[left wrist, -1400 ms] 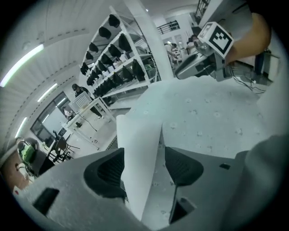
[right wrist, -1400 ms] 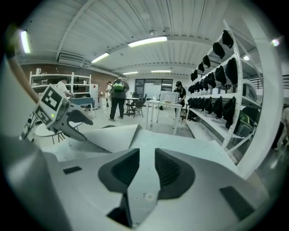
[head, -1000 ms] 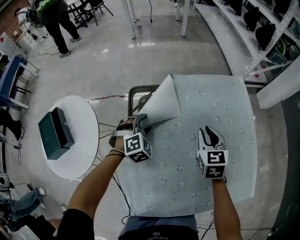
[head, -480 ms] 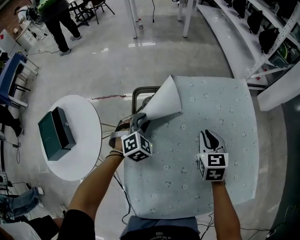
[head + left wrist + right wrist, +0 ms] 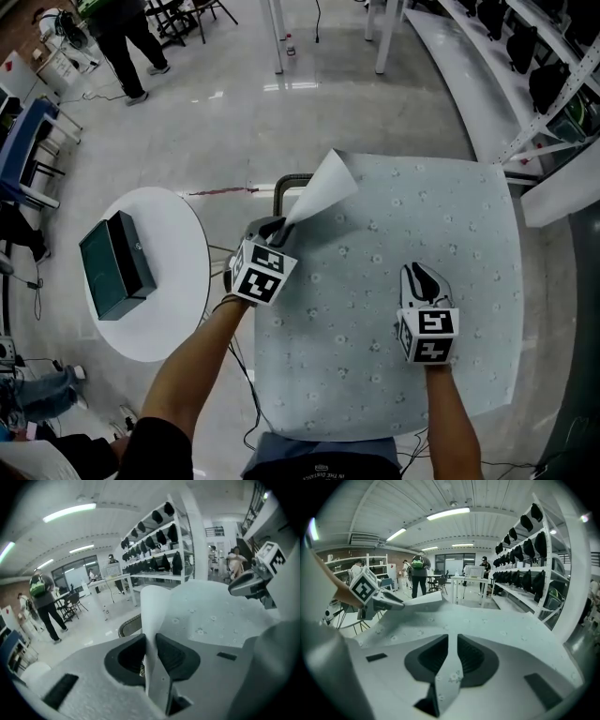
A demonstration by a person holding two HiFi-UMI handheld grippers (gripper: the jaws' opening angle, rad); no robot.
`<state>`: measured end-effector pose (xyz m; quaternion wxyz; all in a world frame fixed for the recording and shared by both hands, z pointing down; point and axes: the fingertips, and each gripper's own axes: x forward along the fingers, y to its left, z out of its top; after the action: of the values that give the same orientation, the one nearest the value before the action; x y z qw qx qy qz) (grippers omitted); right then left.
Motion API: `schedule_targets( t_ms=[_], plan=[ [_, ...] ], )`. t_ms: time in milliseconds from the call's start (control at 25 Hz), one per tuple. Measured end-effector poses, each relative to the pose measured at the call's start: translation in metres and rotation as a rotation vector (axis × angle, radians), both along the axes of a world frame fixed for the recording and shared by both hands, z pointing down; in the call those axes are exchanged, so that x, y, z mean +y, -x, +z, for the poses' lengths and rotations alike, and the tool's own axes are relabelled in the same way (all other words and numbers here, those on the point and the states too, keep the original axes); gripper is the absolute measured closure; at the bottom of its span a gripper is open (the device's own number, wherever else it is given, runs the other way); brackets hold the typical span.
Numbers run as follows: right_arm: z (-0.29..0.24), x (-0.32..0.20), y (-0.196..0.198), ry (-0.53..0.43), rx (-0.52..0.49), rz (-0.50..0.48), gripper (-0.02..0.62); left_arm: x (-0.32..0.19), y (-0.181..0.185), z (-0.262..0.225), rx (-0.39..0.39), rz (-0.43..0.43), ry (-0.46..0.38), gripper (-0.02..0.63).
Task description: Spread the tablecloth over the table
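A pale blue-green tablecloth (image 5: 422, 216) with small flower prints lies over the table. Its far left corner (image 5: 323, 183) is folded up and shows the white underside. My left gripper (image 5: 277, 226) holds that flap at its lower edge. Its jaws have just been closing, and in the left gripper view the white cloth (image 5: 154, 616) stands pinched between the pads. My right gripper (image 5: 419, 275) rests on the cloth nearer the right side. In the right gripper view it is shut on a raised ridge of cloth (image 5: 451, 665).
A round white side table (image 5: 178, 234) with a dark green box (image 5: 114, 265) stands at the left. A metal frame (image 5: 286, 180) shows beside the folded corner. White shelving (image 5: 525, 84) runs along the right. A person (image 5: 117, 33) stands at the far left.
My left gripper has rolled and moved away and to the left, closing on the folded corner. The flap now stands narrower. The right gripper has barely shifted.
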<state>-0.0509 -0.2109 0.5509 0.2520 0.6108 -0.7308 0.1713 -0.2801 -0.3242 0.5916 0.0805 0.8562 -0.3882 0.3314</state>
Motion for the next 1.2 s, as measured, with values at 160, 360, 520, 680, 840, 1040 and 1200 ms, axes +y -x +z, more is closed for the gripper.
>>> schedule_targets(
  t_ms=[160,360,520,680,840,1040,1200],
  plan=[
    [0.005,0.001,0.0,0.014,0.001,0.005,0.529,-0.012,0.011,-0.001,0.118,-0.114,0.075,0.522],
    [0.012,0.004,0.001,0.036,0.007,0.004,0.529,-0.029,0.031,0.01,0.292,-0.271,0.185,0.521],
    [0.018,0.005,0.006,0.047,0.004,-0.002,0.529,-0.036,0.049,0.02,0.362,-0.36,0.235,0.525],
    [0.02,0.012,0.011,0.059,0.008,-0.016,0.529,-0.032,0.065,0.029,0.247,-0.355,0.196,0.568],
    [0.019,0.016,0.013,0.062,0.011,-0.019,0.529,-0.029,0.064,0.025,0.212,-0.345,0.168,0.566],
    [0.003,0.019,0.017,0.036,-0.005,-0.022,0.529,-0.019,0.071,0.005,0.184,-0.351,0.125,0.485],
    [-0.018,0.023,0.019,0.011,-0.051,-0.013,0.529,-0.006,0.066,-0.028,0.198,-0.335,0.07,0.485]
  ],
)
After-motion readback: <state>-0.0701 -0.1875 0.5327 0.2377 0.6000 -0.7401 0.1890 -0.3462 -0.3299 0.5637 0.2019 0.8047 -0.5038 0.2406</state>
